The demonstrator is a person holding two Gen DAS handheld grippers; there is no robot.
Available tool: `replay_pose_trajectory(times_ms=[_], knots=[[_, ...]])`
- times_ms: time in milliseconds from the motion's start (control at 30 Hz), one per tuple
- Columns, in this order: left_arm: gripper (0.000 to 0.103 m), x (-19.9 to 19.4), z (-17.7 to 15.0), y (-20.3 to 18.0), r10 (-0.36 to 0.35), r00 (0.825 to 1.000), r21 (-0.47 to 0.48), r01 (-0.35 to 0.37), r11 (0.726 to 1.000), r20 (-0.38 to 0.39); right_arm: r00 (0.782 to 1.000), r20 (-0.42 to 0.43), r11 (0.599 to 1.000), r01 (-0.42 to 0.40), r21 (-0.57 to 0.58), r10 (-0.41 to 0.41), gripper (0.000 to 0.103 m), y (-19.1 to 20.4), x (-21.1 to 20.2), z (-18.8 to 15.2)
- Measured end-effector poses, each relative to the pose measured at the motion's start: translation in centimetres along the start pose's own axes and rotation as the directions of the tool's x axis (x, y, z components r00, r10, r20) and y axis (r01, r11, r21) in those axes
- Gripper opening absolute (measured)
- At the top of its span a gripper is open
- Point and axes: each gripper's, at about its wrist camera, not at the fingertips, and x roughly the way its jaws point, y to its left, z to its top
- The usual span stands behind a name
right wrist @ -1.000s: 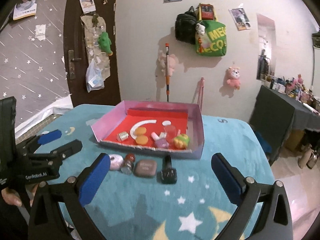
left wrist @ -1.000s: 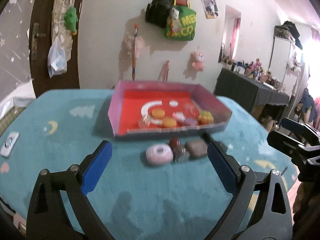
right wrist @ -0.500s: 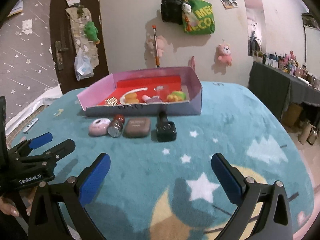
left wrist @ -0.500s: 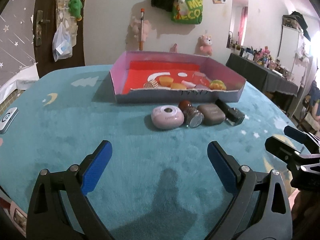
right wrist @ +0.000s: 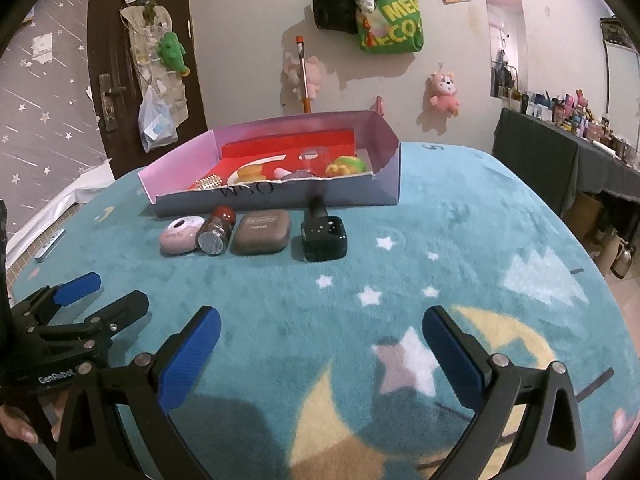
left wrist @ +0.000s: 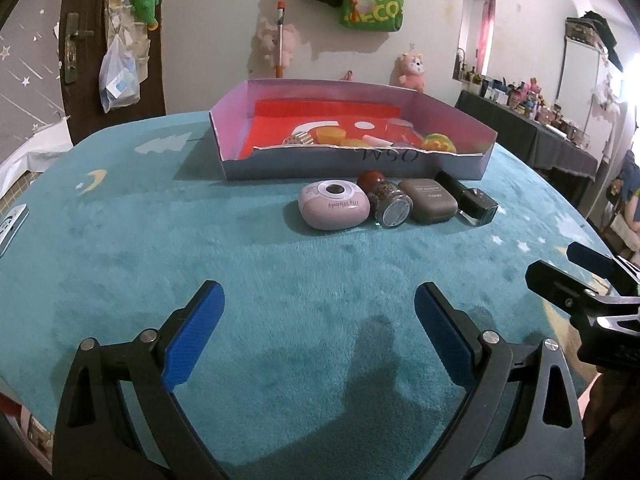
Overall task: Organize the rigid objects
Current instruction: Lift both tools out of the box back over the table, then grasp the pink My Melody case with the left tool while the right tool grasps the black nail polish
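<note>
Four loose things lay in a row just near of the box (right wrist: 276, 196): the pink case (right wrist: 179, 235) at left, then the spice jar (right wrist: 216, 231) on its side, the brown case (right wrist: 261, 232) and the black bottle (right wrist: 323, 232). The left gripper (left wrist: 319, 344) and right gripper (right wrist: 320, 354) both hovered empty, spread wide, well short of them. A clean pick probably wanted one end item straddled squarely, without nudging its neighbour.

I am in a lived-in home, likely a bedroom. A plush teal cover (right wrist: 460, 240) printed with moons and stars lies under me. Pink stuffed toys (right wrist: 443, 92) and a green tote bag (right wrist: 394, 28) hang on the wall, star wallpaper (right wrist: 36, 92) flanks a dark wooden door (right wrist: 120, 64), and a side table crowded with bottles and figurines (left wrist: 532, 108) stands off to the right.
</note>
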Motion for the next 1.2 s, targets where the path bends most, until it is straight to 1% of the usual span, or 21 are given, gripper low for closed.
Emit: replay_pose_trajectory(times_ms=[167, 367, 933, 1200], knots=[[0.097, 0.2, 0.1, 0.0, 0.002, 1.0, 0.008, -0.002, 1.0, -0.013, 1.0, -0.023, 0.999, -0.013, 0.034, 0.014, 0.103, -0.6, 0.6, -0.2], [0.097, 0.4, 0.1, 0.0, 0.008, 1.0, 0.015, -0.008, 1.0, -0.025, 0.999, -0.038, 0.999, -0.008, 0.042, 0.01, 0.103, -0.9, 0.9, -0.4], [0.097, 0.8, 0.1, -0.3, 0.012, 0.998, 0.02, -0.011, 1.0, -0.057, 0.999, -0.045, 0.999, -0.009, 0.048, 0.011, 0.103, -0.9, 1.1, -0.4], [0.097, 1.1, 0.8, 0.1, 0.018, 0.997, 0.019, -0.017, 1.0, -0.076, 0.999, -0.048, 0.999, -0.008, 0.049, 0.01, 0.103, -1.0, 1.1, -0.3]])
